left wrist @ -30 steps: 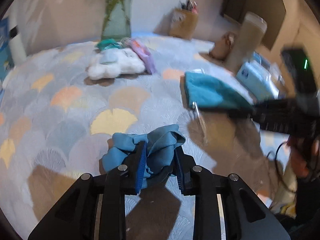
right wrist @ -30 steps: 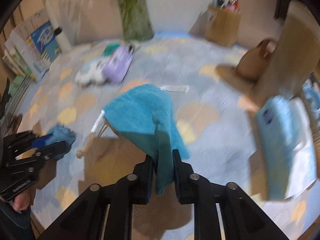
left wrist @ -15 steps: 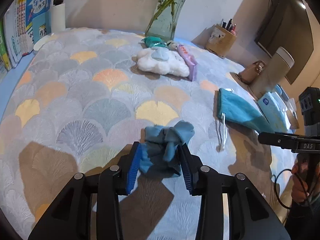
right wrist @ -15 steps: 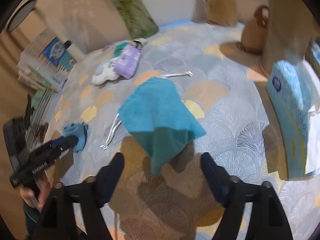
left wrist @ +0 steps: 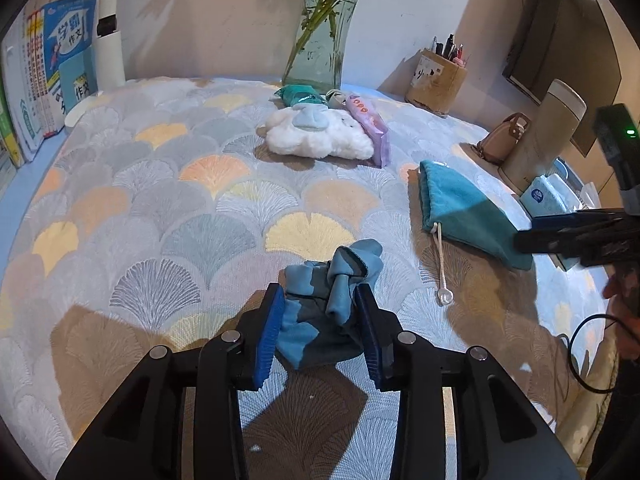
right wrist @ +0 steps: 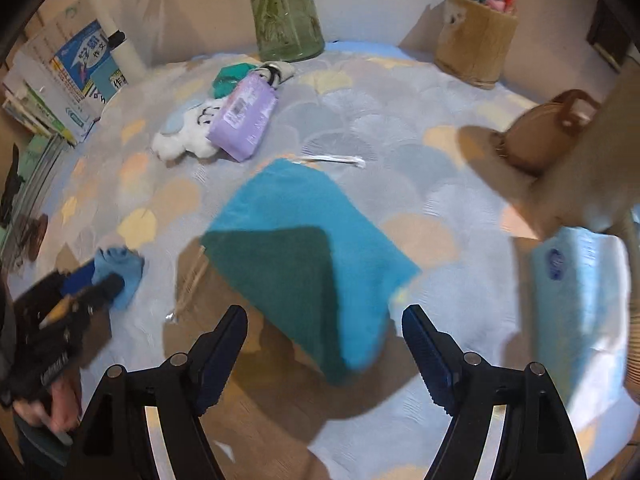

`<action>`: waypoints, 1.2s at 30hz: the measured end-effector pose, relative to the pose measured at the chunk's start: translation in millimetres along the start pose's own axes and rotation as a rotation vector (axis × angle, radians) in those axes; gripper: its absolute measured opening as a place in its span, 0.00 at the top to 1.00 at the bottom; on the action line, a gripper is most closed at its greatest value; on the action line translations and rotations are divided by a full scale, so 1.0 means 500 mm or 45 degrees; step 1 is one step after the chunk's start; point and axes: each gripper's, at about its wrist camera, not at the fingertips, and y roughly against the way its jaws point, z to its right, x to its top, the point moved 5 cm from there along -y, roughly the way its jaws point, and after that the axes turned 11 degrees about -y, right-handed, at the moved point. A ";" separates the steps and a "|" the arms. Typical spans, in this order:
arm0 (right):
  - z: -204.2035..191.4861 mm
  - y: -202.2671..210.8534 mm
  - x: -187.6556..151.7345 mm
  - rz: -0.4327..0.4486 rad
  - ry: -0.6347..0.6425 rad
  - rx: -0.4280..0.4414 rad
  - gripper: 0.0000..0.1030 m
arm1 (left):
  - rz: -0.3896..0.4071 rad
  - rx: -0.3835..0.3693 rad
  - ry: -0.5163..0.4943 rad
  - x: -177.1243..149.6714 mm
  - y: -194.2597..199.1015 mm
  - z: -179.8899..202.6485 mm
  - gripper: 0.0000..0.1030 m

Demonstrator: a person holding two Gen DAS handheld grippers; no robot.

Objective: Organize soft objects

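Right gripper (right wrist: 324, 356) has let go of the teal pouch (right wrist: 304, 256), fingers wide; pouch lies flat on tabletop (left wrist: 160, 208). Left gripper (left wrist: 320, 332) fingers closing, pinching crumpled blue cloth (left wrist: 326, 292) resting on tabletop, likely to regrip it.

Open cloth ahead of both jaws, clutter to the far side

Bare tablecloth (left wrist: 168, 216) spreads left of the left jaws; beyond them a white plush (left wrist: 316, 138), vase (left wrist: 320, 40) and pen holder (left wrist: 440, 80) block; a tissue pack (right wrist: 576, 300) crowds right of the right jaws.

The right gripper (right wrist: 324, 344) has let go of the teal pouch (right wrist: 308, 248) — jaws now wide.
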 end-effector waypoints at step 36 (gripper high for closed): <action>0.059 -0.035 0.015 0.157 -0.241 0.176 0.81 | 0.010 0.020 -0.069 0.003 0.009 0.021 0.83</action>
